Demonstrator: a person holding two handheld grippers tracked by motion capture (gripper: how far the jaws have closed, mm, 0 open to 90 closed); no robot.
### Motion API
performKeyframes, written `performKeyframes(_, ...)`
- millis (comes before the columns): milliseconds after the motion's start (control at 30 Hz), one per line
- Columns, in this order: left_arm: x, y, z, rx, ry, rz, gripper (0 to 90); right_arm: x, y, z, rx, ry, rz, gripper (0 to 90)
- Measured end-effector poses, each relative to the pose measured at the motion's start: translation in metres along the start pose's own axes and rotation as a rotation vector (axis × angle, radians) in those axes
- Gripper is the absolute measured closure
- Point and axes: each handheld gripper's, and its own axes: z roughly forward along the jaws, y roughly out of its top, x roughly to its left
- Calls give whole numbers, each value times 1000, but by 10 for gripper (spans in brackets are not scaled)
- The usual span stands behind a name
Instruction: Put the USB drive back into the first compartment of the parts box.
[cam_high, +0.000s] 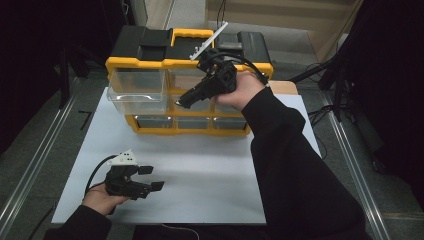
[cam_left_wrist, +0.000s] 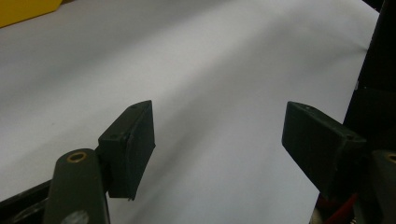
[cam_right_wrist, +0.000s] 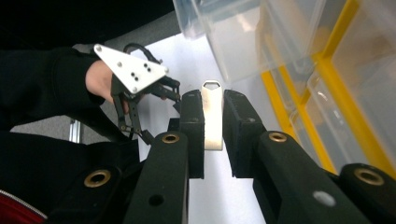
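My right gripper (cam_high: 182, 102) hovers in front of the yellow and black drawer cabinet (cam_high: 190, 63), pointing left and down. In the right gripper view its jaws (cam_right_wrist: 212, 140) are shut on a small flat white piece (cam_right_wrist: 212, 116) with a slot at its tip. A clear drawer (cam_high: 136, 90) at the cabinet's top left stands pulled out, and it hangs just beyond the white piece (cam_right_wrist: 233, 42). My left gripper (cam_high: 151, 178) rests low over the white tabletop (cam_high: 210, 175) at the front left, jaws wide apart (cam_left_wrist: 217, 135) with nothing between them.
The cabinet has several more clear drawers (cam_high: 192, 122) pushed in. A white strip (cam_high: 209, 41) lies on its black top. The white table ends at metal rails (cam_high: 30, 170) on the left. My right sleeve (cam_high: 295, 170) crosses the table's right side.
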Motion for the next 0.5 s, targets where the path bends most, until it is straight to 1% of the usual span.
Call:
performKeyframes(133,0,0,0,-1,-1,-1,268,0,7,-5,-9,-1,-5,768)
performKeyframes(167,0,0,0,0,-2,0,268,0,11,-9,-8,-9,4,767)
performKeyframes(233,0,0,0,2,0,1,268,0,16,-13,-16,-9,1,767)
performKeyframes(267,0,0,0,1,0,1,268,1,18,-14,-14,-10,9,767)
performKeyframes(333,0,0,0,1,0,0,268,1,21,-16,-18,-11,2,767)
performKeyframes(367,0,0,0,3,-1,1,268,2,25,-19,-19,-13,-4,767)
performKeyframes(400,0,0,0,3,-1,1,268,2,25,-19,-19,-13,-4,767)
performKeyframes(500,0,0,0,0,-1,0,268,3,34,-23,-24,-18,-7,767)
